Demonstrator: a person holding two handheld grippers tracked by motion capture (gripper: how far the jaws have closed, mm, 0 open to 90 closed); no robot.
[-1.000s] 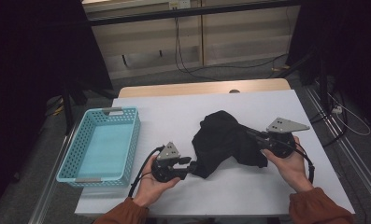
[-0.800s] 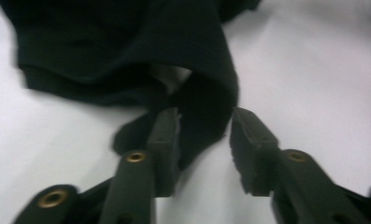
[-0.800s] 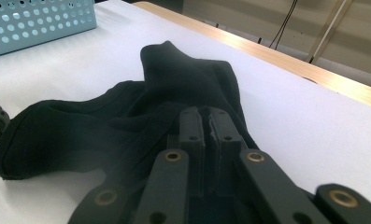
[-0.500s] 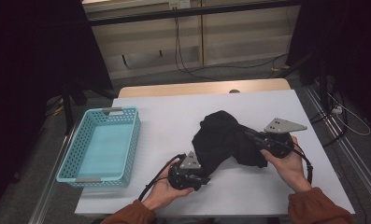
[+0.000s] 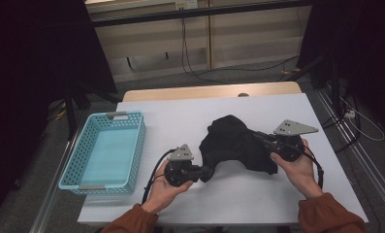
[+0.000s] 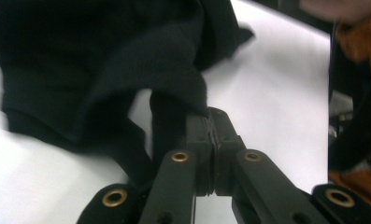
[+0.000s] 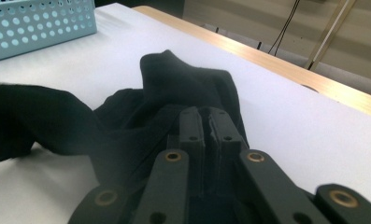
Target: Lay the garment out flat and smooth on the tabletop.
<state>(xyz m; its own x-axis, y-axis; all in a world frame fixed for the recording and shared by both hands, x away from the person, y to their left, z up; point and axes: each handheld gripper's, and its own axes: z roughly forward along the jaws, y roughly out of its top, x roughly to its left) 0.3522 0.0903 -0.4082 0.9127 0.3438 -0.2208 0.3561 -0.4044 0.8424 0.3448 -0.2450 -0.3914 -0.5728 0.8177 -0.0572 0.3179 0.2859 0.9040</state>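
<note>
Clearly soft and light: black cloth point(image 5: 236, 145) lying crumpled on the white table point(image 5: 287, 199), at about 3 o'clock from the blue basket point(image 5: 105, 150). Limp and floppy by the look of it, probably sagging between 2 holds, not fragile, unlikely to slip from ribbed pads. Left gripper point(image 5: 205, 172) at the cloth's 7 o'clock corner, jaws just closing, now pinched on a fold of the cloth point(image 6: 174, 79). Right gripper point(image 5: 263, 140) at the 3 o'clock edge, jaws narrow and clamped on cloth point(image 7: 183, 88). Best taken by edges or corners, well apart, for spreading or folding; bunched middle likely to drag. Lifted too fast, could swing and untidy itself.
</note>
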